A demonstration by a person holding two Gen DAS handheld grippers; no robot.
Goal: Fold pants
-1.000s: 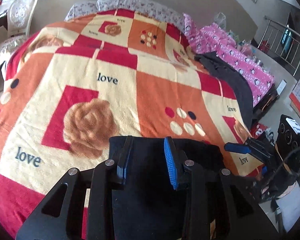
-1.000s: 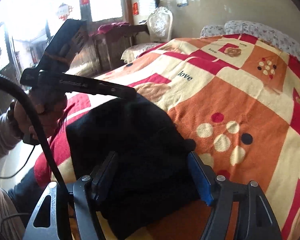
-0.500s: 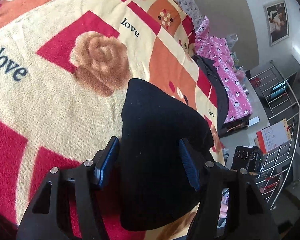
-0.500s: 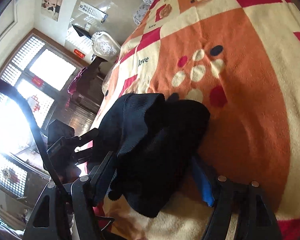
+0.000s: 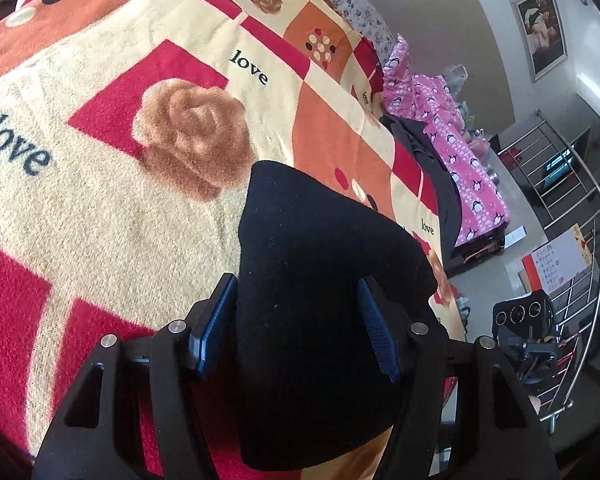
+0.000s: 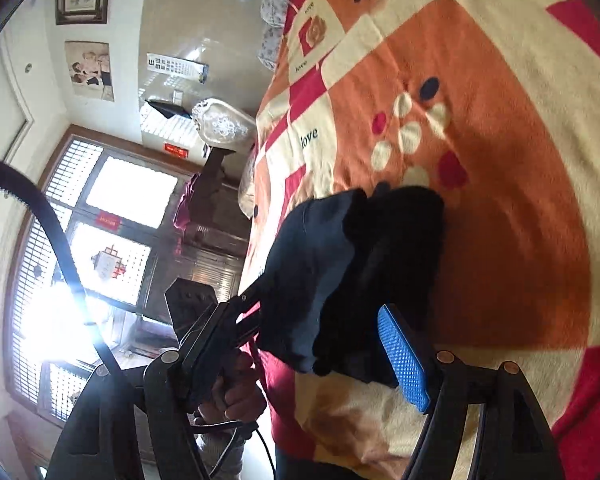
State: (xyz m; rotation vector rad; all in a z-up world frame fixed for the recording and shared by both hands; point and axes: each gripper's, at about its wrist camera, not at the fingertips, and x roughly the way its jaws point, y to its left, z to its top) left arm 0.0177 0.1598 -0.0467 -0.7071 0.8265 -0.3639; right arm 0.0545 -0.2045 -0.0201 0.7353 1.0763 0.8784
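Two claws, left [image 5: 296, 328] and right [image 6: 300, 360], stand spread around folded black pants [image 5: 320, 300] on a patterned bed blanket [image 5: 120, 208].

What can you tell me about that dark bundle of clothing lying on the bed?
The black pants are folded into a compact, thick bundle of soft, slightly fuzzy knit fabric. In the right wrist view layered edges show at one end, one layer looking more navy. The bundle lies flat near the edge of the bed on the orange, red and cream blanket. The left gripper straddles it, blue pads beside its sides; the right gripper frames the other end. Neither visibly squeezes it.
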